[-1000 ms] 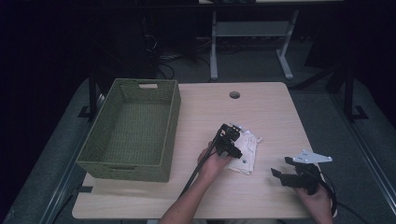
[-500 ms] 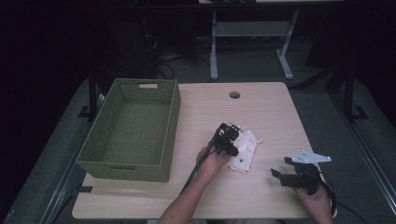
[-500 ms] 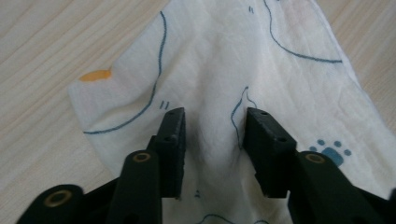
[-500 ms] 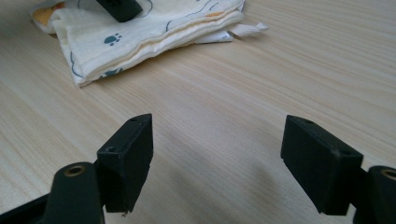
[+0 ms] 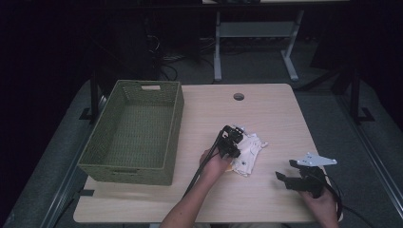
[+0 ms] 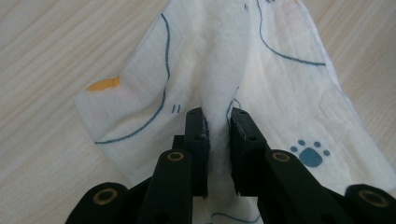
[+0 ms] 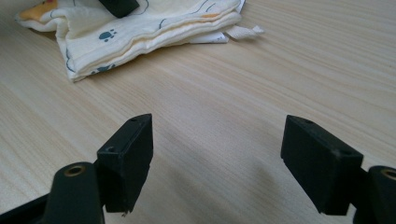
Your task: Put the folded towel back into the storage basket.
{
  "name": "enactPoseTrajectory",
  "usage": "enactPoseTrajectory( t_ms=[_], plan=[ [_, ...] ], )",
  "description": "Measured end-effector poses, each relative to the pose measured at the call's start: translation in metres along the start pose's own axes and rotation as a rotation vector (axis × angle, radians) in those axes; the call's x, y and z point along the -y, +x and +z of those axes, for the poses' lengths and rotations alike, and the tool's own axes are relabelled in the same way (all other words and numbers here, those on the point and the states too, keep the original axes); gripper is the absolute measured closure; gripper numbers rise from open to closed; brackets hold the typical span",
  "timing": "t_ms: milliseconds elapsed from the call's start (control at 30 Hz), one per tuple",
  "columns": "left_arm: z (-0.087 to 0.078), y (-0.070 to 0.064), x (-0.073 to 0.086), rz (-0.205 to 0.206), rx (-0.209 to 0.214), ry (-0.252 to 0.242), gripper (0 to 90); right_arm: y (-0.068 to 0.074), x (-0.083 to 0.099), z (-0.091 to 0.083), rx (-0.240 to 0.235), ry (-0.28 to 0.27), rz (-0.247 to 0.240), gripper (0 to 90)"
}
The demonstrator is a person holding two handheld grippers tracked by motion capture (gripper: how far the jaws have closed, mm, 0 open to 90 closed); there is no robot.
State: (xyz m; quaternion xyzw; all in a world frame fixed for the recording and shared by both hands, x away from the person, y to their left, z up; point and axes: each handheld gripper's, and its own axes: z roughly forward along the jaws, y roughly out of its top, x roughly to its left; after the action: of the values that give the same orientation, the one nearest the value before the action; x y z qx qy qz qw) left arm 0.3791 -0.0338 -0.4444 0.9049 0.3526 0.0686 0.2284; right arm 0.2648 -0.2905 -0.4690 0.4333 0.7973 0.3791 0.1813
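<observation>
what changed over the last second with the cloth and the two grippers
Little moved. The left gripper stayed on the printed cloth, its jaws now pinching a ridge of fabric; the cloth's outline shifted slightly, bunching toward the gripper. The right gripper kept its place near the table's front right, jaws open and empty. The green woven basket did not move.

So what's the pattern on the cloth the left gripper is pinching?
Cream cloth with blue line drawings, a blue paw print and an orange patch; clearest in the left gripper view.

You worked in a dim lab or office, pale wooden desk (image 5: 266,114) with cable hole (image 5: 238,97), grey carpet (image 5: 328,99), loose floor cables (image 5: 178,59), metal desk legs (image 5: 217,47) behind.
</observation>
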Motion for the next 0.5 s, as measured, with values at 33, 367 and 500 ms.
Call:
enactPoseTrajectory(
  t_ms=[33,367,500],
  plan=[
    [0.0,0.001,0.0,-0.006,0.006,-0.001,79.5,0.0,0.0,0.0,0.0,0.001,-0.002,24.9],
    [-0.006,0.004,0.001,-0.03,0.045,-0.012,80.4,0.0,0.0,0.0,0.004,-0.001,-0.001,24.9],
    [-0.013,0.005,0.001,-0.032,0.058,-0.027,80.6,0.0,0.0,-0.001,0.008,-0.004,-0.001,24.9]
  ],
)
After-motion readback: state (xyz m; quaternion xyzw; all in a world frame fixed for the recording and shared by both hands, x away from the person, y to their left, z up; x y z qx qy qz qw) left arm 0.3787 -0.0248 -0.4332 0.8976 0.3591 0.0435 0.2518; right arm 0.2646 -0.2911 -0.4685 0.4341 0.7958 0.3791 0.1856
